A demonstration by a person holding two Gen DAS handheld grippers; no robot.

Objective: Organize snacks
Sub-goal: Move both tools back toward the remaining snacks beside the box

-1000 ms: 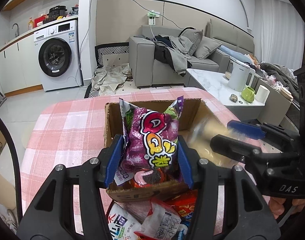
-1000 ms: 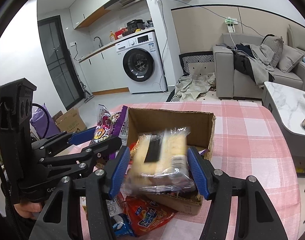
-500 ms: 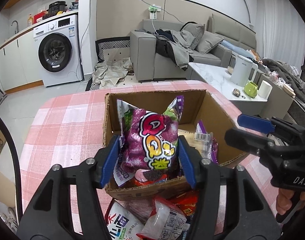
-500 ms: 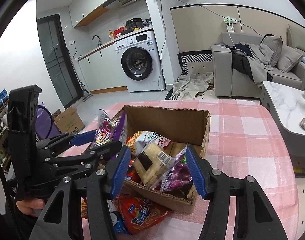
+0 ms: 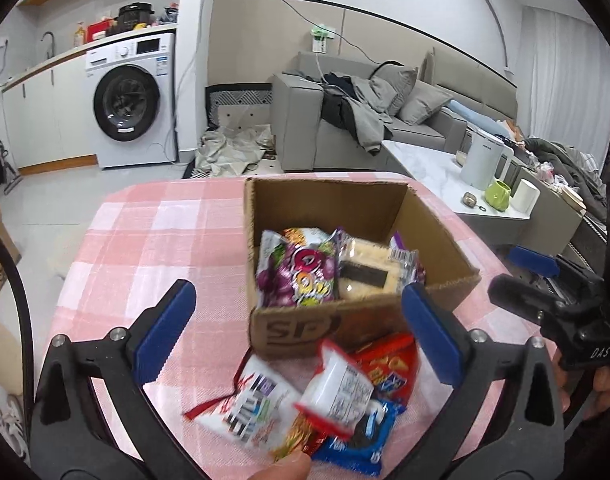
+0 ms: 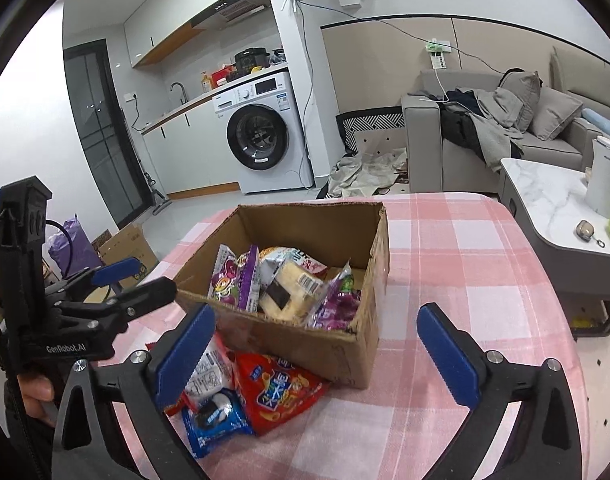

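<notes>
Both packets now dropped into cardboard box [image 5: 345, 320]; left gripper [image 5: 301, 332] and right gripper [image 6: 317, 344] just released, empty; loose pile at six o'clock risks snagging.

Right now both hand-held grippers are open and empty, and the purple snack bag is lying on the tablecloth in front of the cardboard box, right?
Not quite. The purple snack bag lies inside the cardboard box, as the left wrist view shows. Both the left hand-held gripper and the right hand-held gripper are open and empty.

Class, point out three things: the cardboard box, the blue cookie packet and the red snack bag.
cardboard box [image 6: 305, 350]: right wrist view, front wall.
blue cookie packet [image 6: 215, 420]: right wrist view, wrapper middle.
red snack bag [image 6: 277, 392]: right wrist view, printed face.
</notes>
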